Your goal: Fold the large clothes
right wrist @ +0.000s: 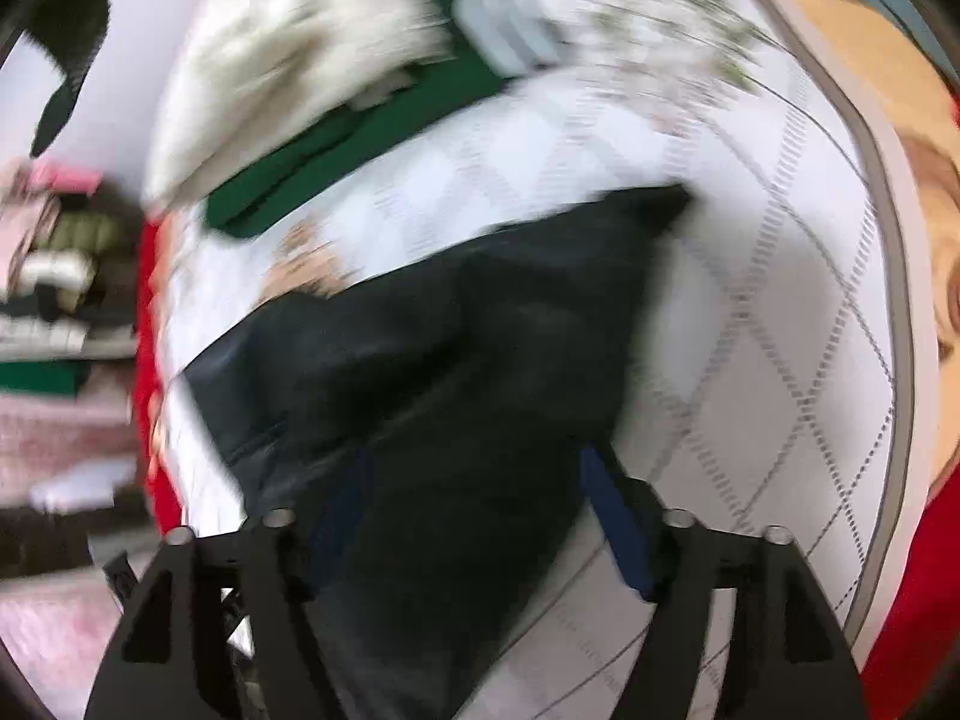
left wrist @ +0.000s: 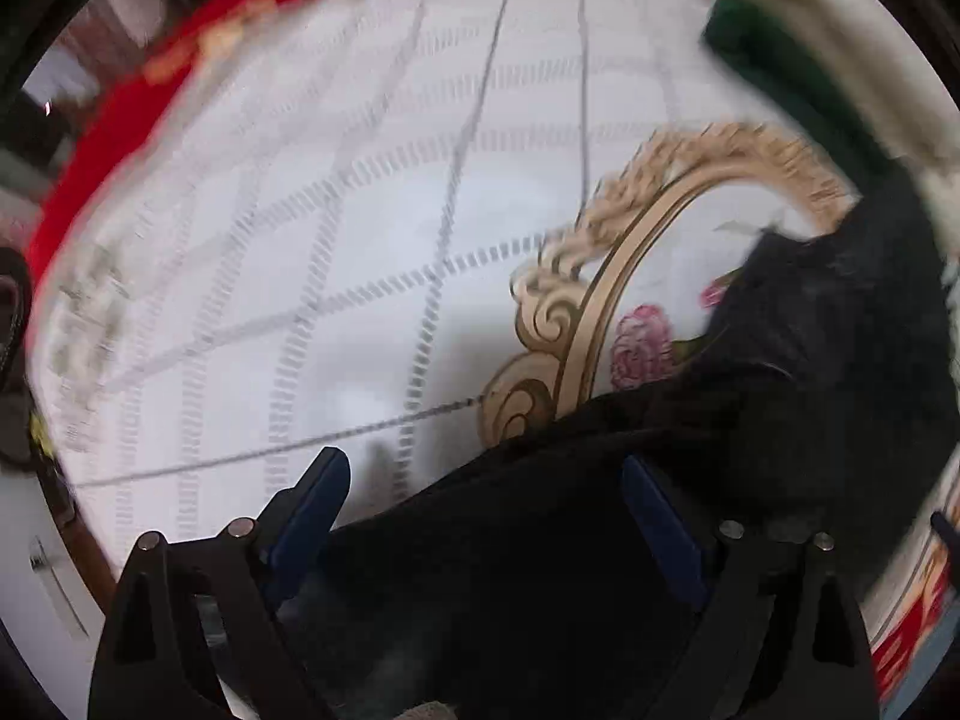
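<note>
In the left wrist view, the left hand-held gripper hangs over the near edge of a dark garment that lies on a white quilted bedspread with a gold scroll and rose motif. Its blue pads stand spread, with dark cloth under and between them, pinched by neither. The step looks like reaching for an edge to begin or continue a fold; the next move calls for lowering onto that hem and closing on it.

In the right wrist view, heavily blurred, the right hand-held gripper is also spread, over the same dark garment, which runs from between its fingers up across the bedspread. One pad sits at the cloth's edge; nothing is clamped. A green and white pile lies beyond.
</note>
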